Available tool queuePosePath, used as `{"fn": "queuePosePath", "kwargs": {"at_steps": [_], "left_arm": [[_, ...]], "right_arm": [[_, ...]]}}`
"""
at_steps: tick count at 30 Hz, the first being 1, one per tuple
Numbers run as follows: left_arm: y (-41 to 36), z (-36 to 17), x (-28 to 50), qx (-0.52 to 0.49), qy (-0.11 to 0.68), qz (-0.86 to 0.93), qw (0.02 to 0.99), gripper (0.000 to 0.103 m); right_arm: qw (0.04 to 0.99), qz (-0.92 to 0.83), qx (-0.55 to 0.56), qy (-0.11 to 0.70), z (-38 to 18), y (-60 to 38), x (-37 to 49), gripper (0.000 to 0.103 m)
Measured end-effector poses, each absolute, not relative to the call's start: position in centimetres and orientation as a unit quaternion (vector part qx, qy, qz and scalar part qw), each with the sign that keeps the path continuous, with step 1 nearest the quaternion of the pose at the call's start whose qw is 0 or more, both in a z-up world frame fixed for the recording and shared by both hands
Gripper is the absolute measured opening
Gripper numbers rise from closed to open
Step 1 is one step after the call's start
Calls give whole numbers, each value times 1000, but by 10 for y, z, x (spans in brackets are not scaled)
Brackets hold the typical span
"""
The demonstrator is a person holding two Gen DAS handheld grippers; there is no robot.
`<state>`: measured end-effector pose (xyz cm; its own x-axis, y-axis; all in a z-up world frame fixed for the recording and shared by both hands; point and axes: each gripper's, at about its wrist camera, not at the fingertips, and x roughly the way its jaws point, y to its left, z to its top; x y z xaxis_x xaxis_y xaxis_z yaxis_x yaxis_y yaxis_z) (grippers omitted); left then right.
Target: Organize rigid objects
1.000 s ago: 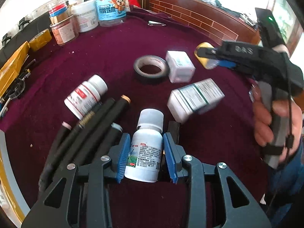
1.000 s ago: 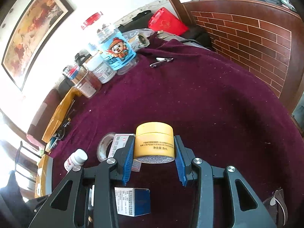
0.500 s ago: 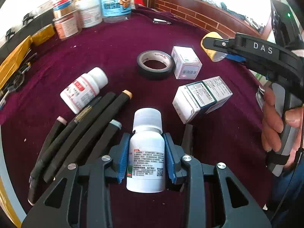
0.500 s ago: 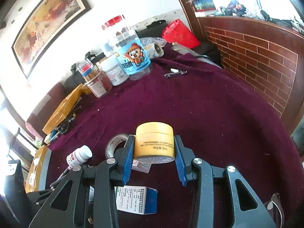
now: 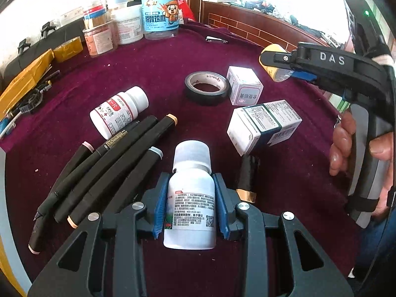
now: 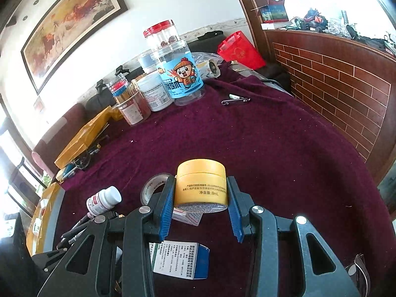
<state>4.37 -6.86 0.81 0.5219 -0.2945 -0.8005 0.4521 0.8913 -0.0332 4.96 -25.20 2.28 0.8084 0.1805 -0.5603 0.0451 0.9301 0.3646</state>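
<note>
My left gripper (image 5: 190, 206) is shut on a white plastic bottle (image 5: 190, 198) with a white cap, held above the maroon cloth (image 5: 148, 64). My right gripper (image 6: 201, 206) is shut on a small yellow jar (image 6: 201, 185), lifted over the table; the same jar (image 5: 274, 61) shows at the right of the left wrist view, in front of a hand (image 5: 342, 146). On the cloth lie a second white bottle (image 5: 118, 112), several black markers (image 5: 109, 170), a black tape roll (image 5: 207, 88), a small white box (image 5: 243, 85) and a larger white-and-green box (image 5: 263, 126).
Tall jars and tubs (image 6: 173, 81) stand at the table's far edge, with a metal clip (image 6: 235, 101) near them. Yellow packages (image 5: 27, 74) and cables lie at the left. A brick-patterned wooden wall (image 6: 346, 94) borders the right side. A black-and-gold tube (image 5: 247, 178) lies beside my left gripper.
The right gripper with the yellow jar has risen slightly and rolled level. The left gripper has tilted a little with its bottle still held.
</note>
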Motion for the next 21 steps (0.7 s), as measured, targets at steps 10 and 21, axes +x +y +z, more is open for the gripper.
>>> {"fn": "queuePosePath", "kwargs": {"at_steps": [10,21], "left_arm": [[-62,10,37,67,428,-208,877,31],[-11,30,20,2,377,-156,913,31]], "right_arm": [[946,54,165,273,34,-242,40,35],[957,136,80,244,41,-190,24,35]]}}
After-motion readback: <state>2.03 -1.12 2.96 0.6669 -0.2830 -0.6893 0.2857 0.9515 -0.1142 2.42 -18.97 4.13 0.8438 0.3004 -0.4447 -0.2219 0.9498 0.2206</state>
